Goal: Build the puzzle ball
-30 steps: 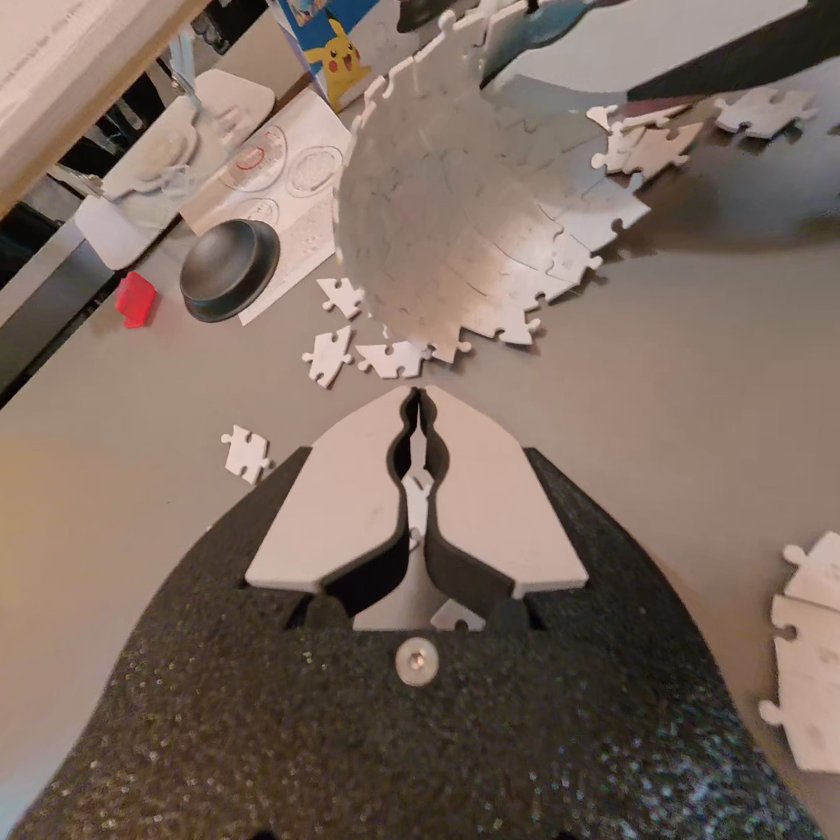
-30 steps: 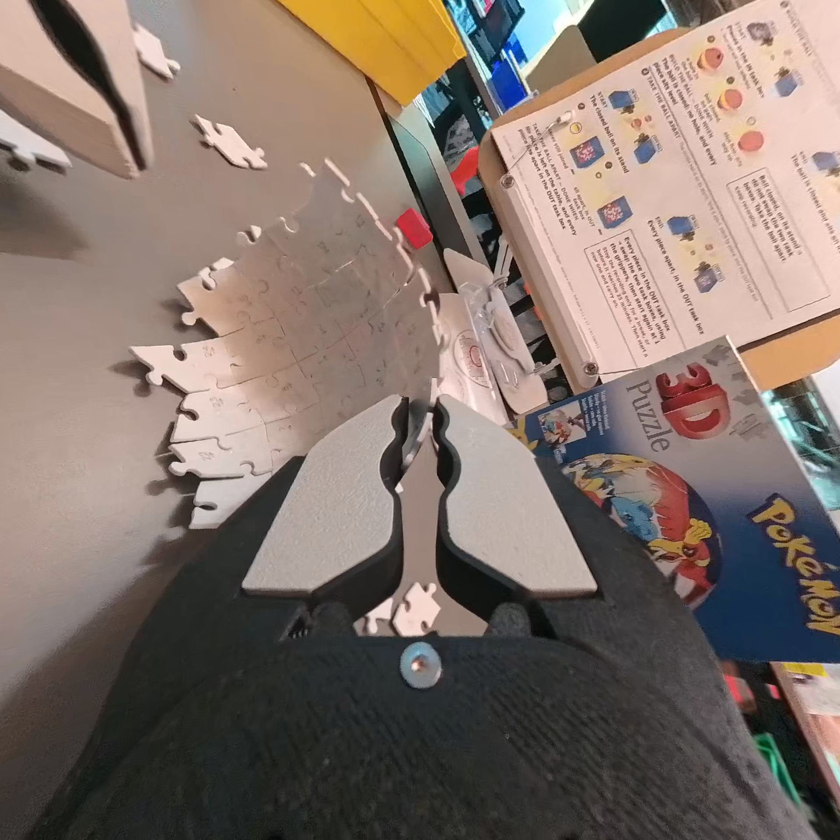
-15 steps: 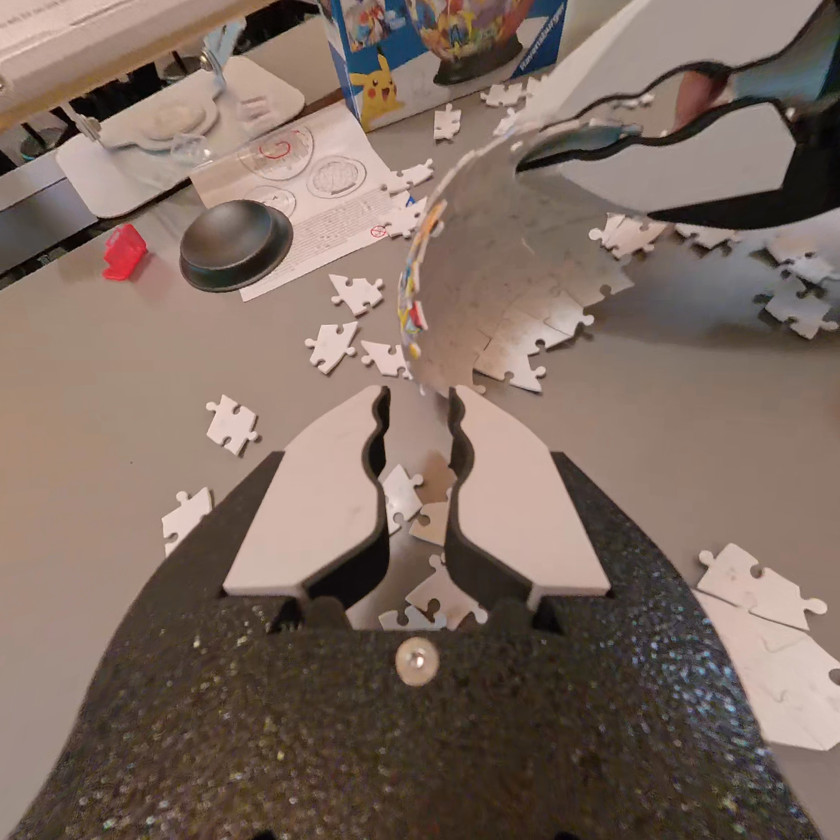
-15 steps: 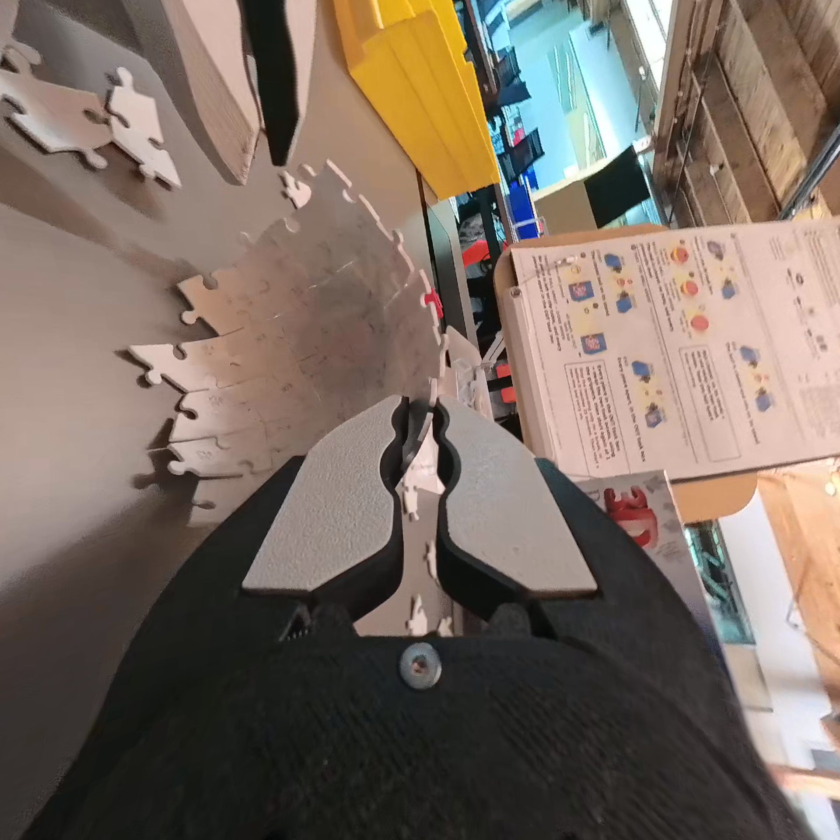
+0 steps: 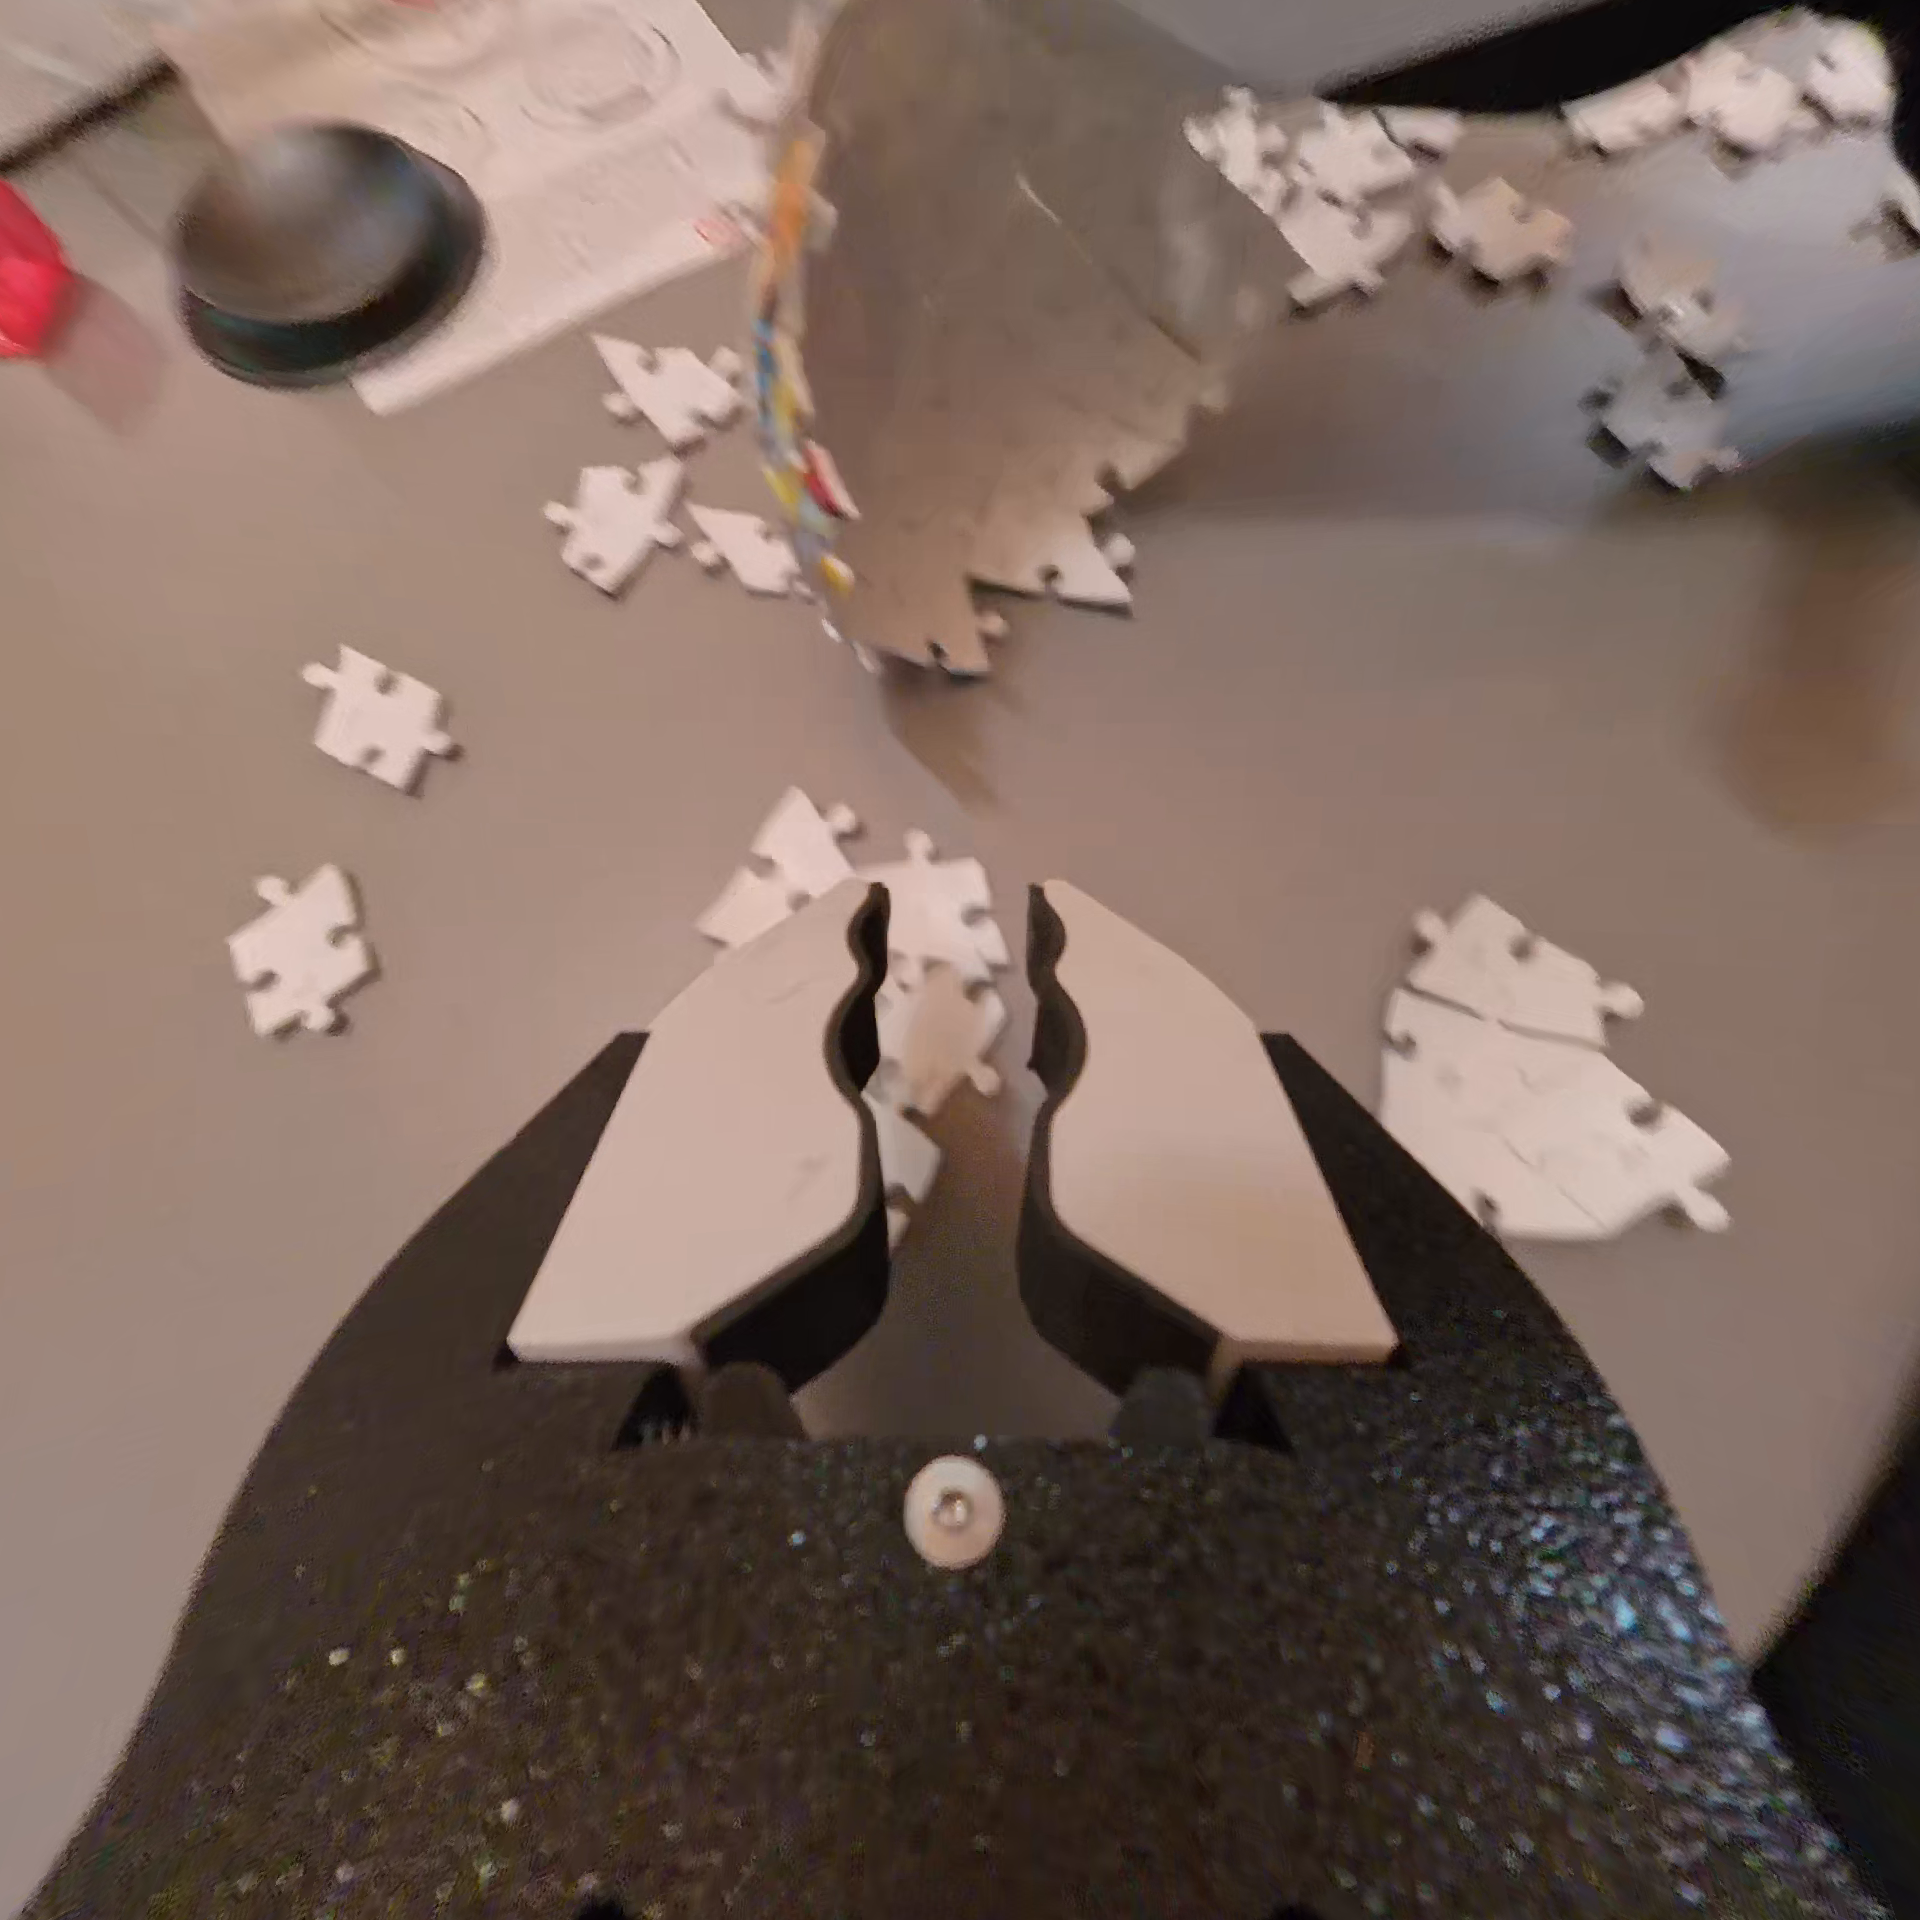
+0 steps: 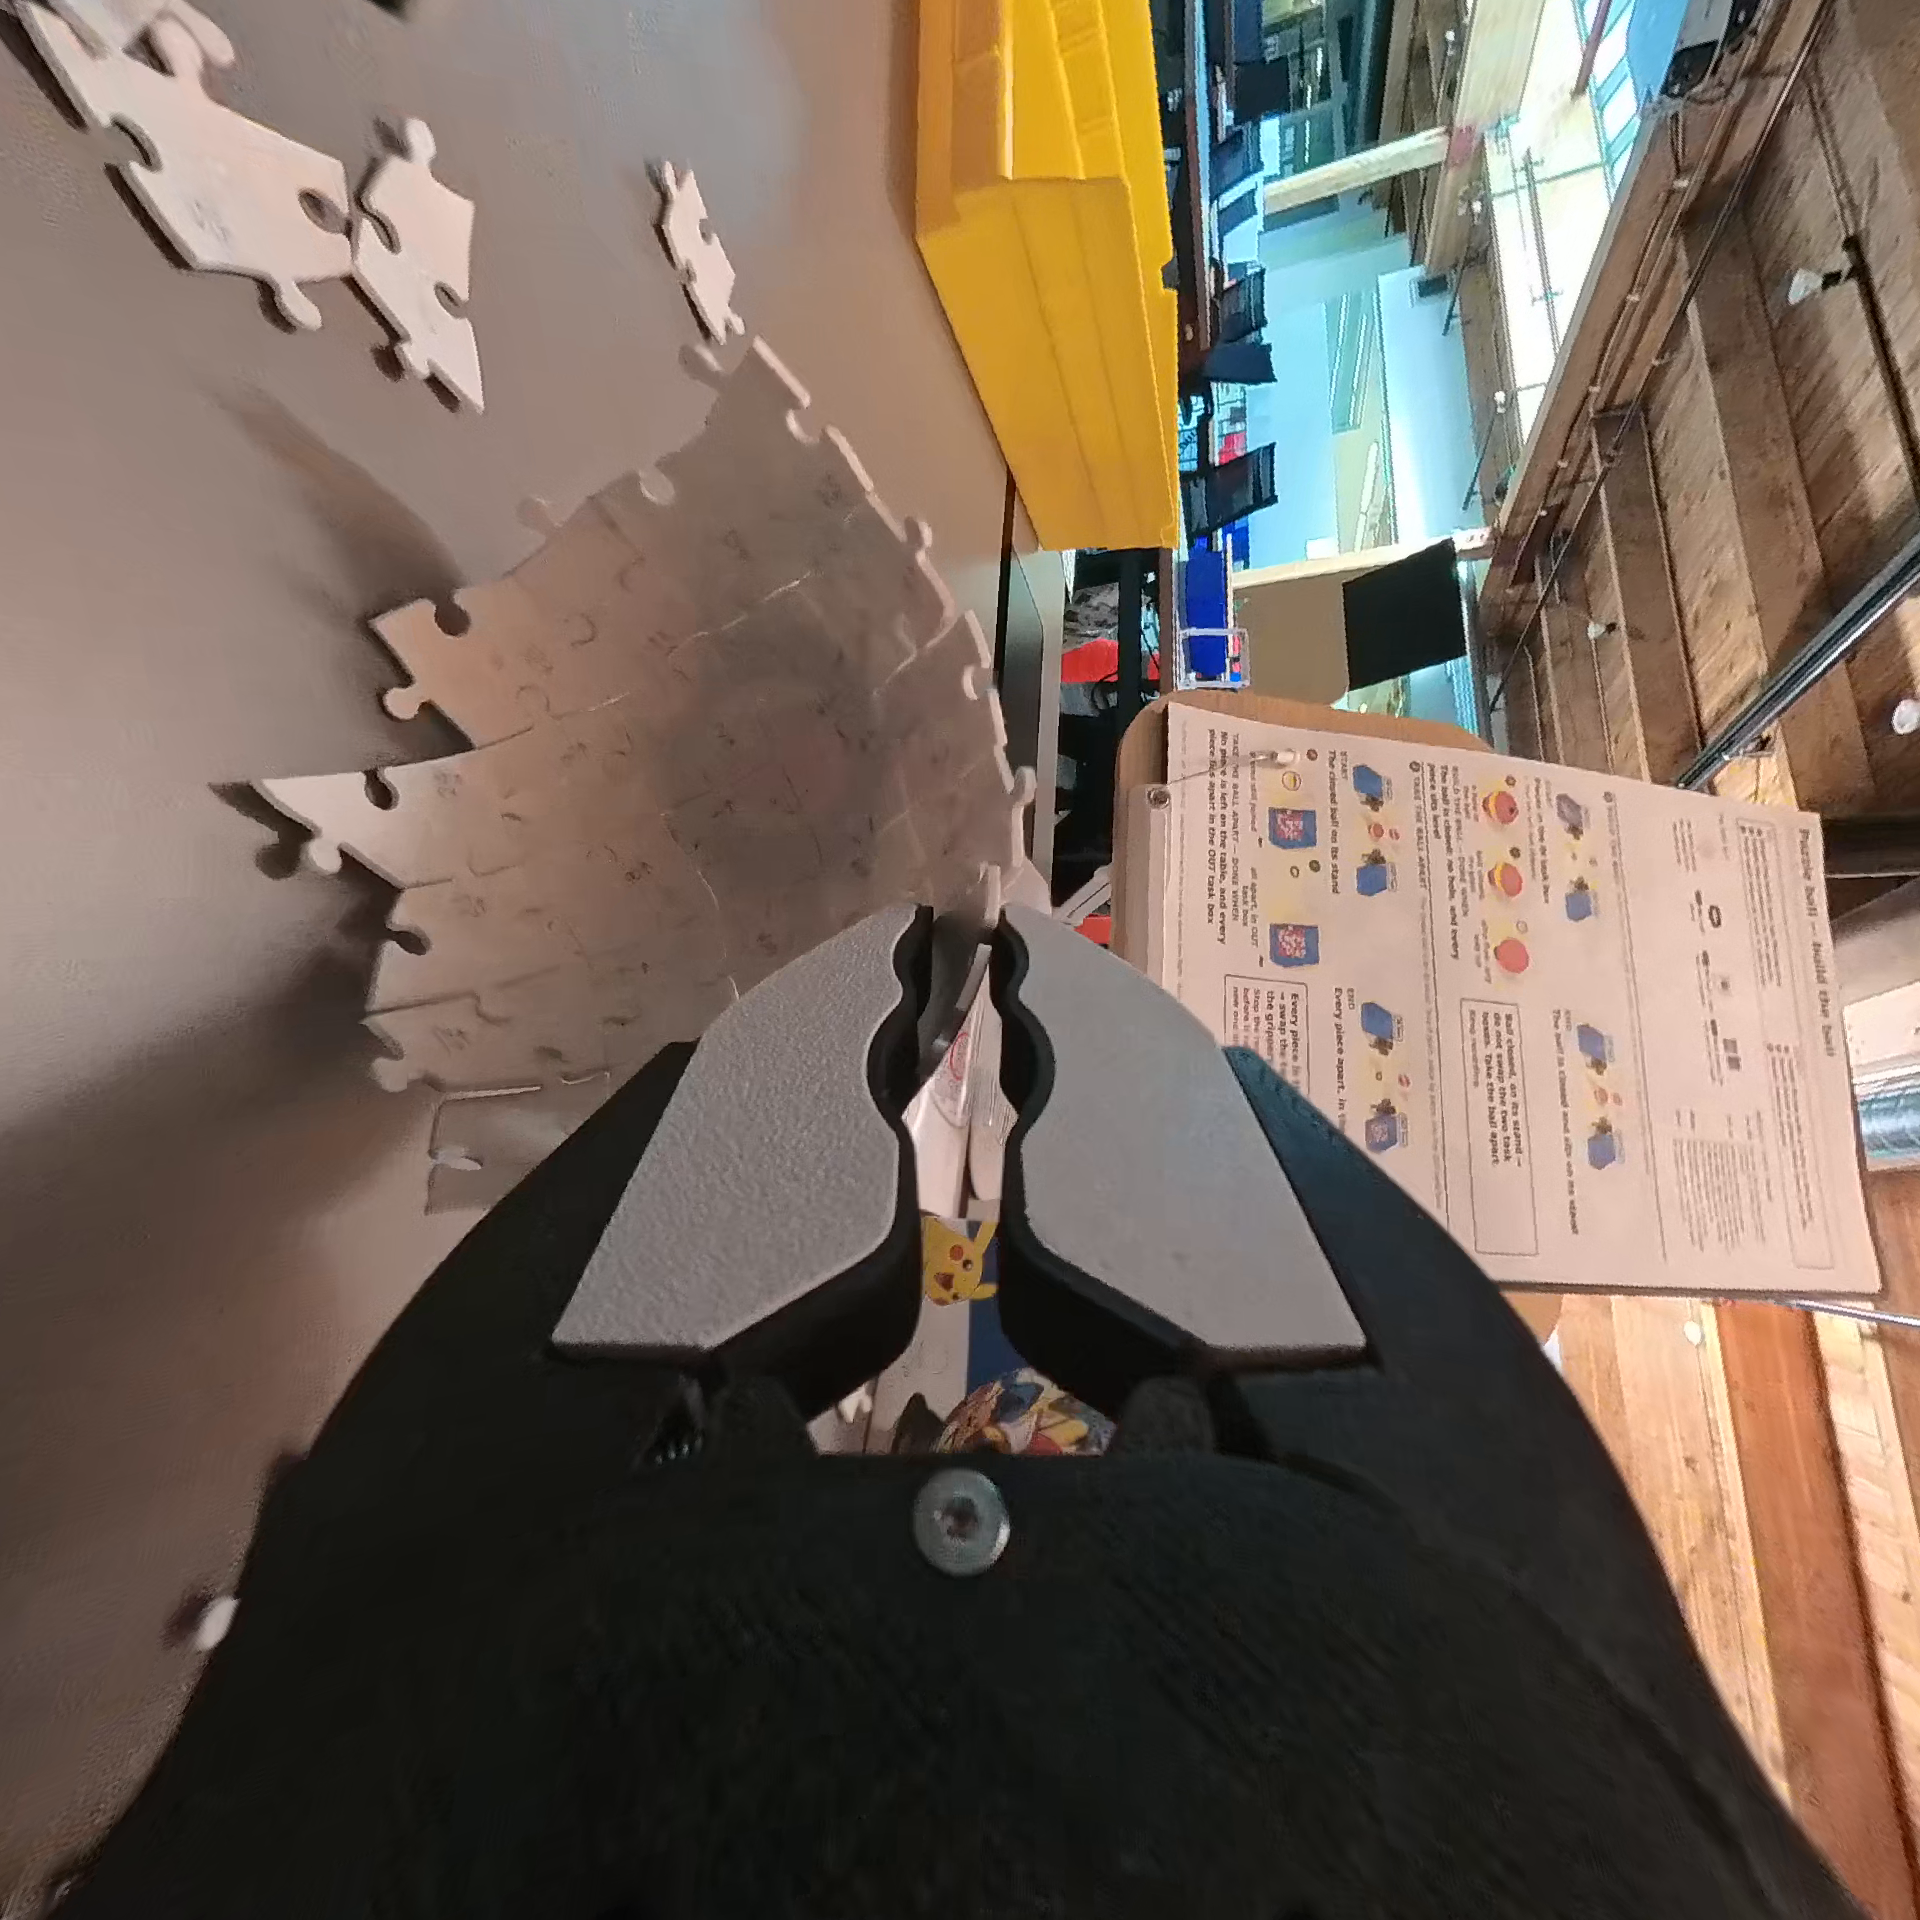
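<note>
My left gripper (image 5: pixel 956 894) is open, just above a small heap of loose white puzzle pieces (image 5: pixel 925 935) lying on the grey table (image 5: pixel 1299 779). The pads do not press on any piece. My right gripper (image 6: pixel 961 920) is shut on the rim of a curved shell of joined puzzle pieces (image 6: pixel 675 779) and holds it up off the table. The shell's grey inner side faces the camera. It also shows in the left wrist view (image 5: pixel 987 312), hanging ahead of the left gripper with its coloured outer edge to the left.
More loose pieces (image 5: pixel 379 717) are scattered around, with a joined flat cluster (image 5: pixel 1527 1101) at the right. A black domed stand (image 5: pixel 312 260) sits on a paper sheet (image 5: pixel 582 156) at far left. Yellow bins (image 6: pixel 1060 260) and a printed sheet on a board (image 6: pixel 1507 987) stand beyond the table. One gripper's finger ends stand about 15 centimeters off the other's.
My left gripper went from shut to open and drew back from the shell to hover over nearer loose pieces. My right gripper kept its hold and turned the shell edge-on to the left view.
</note>
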`<state>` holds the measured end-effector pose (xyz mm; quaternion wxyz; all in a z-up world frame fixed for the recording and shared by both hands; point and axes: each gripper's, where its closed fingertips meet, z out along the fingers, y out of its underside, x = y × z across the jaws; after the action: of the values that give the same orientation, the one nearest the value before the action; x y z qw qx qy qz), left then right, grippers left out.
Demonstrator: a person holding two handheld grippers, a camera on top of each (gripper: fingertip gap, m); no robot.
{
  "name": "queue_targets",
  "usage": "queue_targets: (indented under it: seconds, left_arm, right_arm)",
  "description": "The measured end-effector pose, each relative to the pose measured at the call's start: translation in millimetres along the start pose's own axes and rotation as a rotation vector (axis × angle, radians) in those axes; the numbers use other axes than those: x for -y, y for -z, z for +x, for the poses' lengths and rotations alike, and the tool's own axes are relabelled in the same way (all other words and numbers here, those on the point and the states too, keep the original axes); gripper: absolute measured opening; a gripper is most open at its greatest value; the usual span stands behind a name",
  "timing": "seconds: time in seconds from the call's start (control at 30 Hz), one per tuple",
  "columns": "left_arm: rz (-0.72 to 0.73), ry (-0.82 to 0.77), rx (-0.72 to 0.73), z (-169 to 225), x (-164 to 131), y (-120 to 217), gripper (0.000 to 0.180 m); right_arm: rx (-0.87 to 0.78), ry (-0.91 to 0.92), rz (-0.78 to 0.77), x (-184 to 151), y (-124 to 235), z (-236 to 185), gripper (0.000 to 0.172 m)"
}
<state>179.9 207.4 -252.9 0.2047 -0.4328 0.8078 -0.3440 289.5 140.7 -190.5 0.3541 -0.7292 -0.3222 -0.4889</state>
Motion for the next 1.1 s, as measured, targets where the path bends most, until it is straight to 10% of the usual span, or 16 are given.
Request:
queue_targets:
  seconds: [0.47,1.1]
  left_arm:
    - [-0.094,0.005,0.170,-23,-36,22,0.025]
    - [-0.116,-0.082,0.062,-49,35,-69,0.034]
  right_arm:
    - [0.007,0.024,0.004,-14,2,7,0.009]
    - [-0.016,-0.062,-0.071,-60,27,29,0.009]
